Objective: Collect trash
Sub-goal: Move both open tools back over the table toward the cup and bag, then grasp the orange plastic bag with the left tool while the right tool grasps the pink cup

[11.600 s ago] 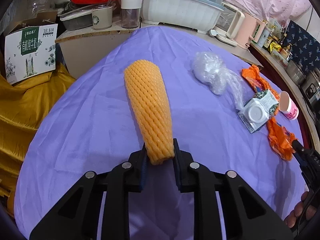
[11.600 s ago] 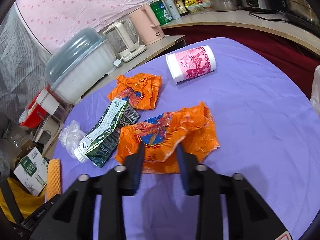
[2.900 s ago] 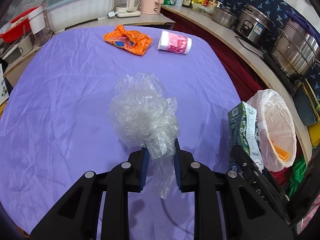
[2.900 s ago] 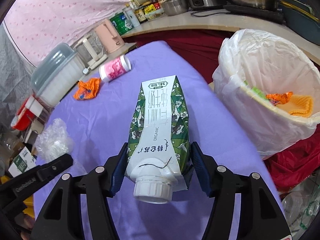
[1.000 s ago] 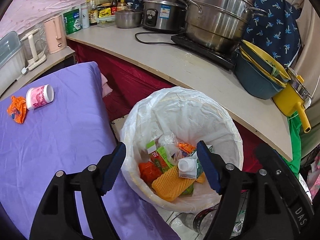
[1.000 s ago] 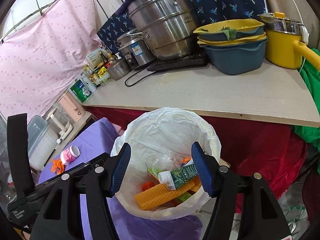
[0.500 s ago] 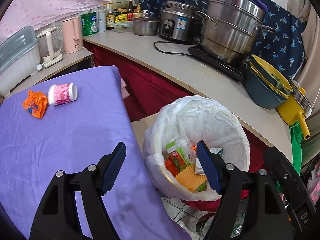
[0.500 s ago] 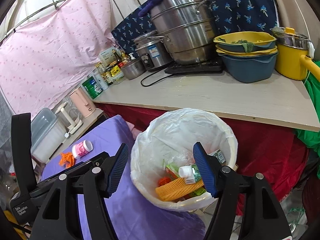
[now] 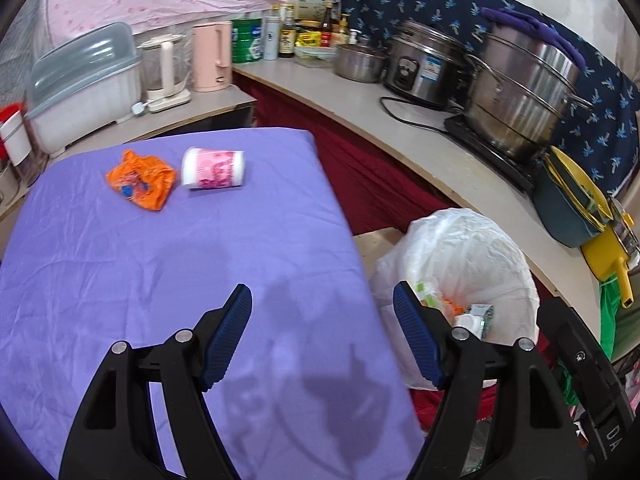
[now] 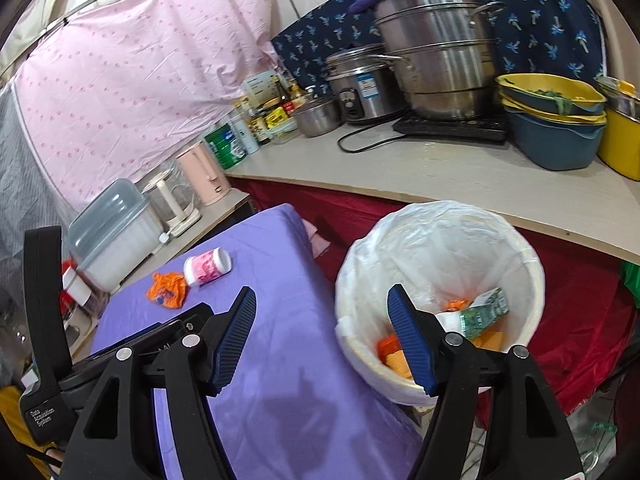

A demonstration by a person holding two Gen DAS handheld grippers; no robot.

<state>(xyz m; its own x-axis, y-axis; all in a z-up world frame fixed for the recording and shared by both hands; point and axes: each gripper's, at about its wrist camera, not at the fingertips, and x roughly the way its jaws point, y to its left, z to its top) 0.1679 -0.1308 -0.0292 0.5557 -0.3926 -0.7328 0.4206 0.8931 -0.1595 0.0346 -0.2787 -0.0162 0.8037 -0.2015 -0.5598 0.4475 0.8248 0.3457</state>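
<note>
A crumpled orange wrapper [image 9: 141,178] and a pink-and-white paper cup [image 9: 213,168] on its side lie at the far end of the purple table [image 9: 120,264]. Both also show in the right wrist view, the wrapper [image 10: 167,289] and the cup [image 10: 207,267]. A bin lined with a white bag [image 9: 464,256] stands off the table's right edge; in the right wrist view [image 10: 436,240] it holds a green milk carton [image 10: 476,314] and orange trash. My left gripper [image 9: 322,300] is open and empty over the table's near right edge. My right gripper [image 10: 321,300] is open and empty beside the bin.
A counter [image 9: 400,120] runs behind with steel pots [image 9: 516,100], a rice cooker [image 9: 424,68], stacked basins [image 10: 552,120], bottles and a pink kettle [image 9: 212,56]. A covered dish rack [image 9: 80,80] stands at the far left. Red cloth [image 9: 372,176] hangs below the counter.
Both grippers have swung left, away from the bin and back toward the table. The wrapper and cup now sit nearer the middle of the left view. Both stay open and empty.
</note>
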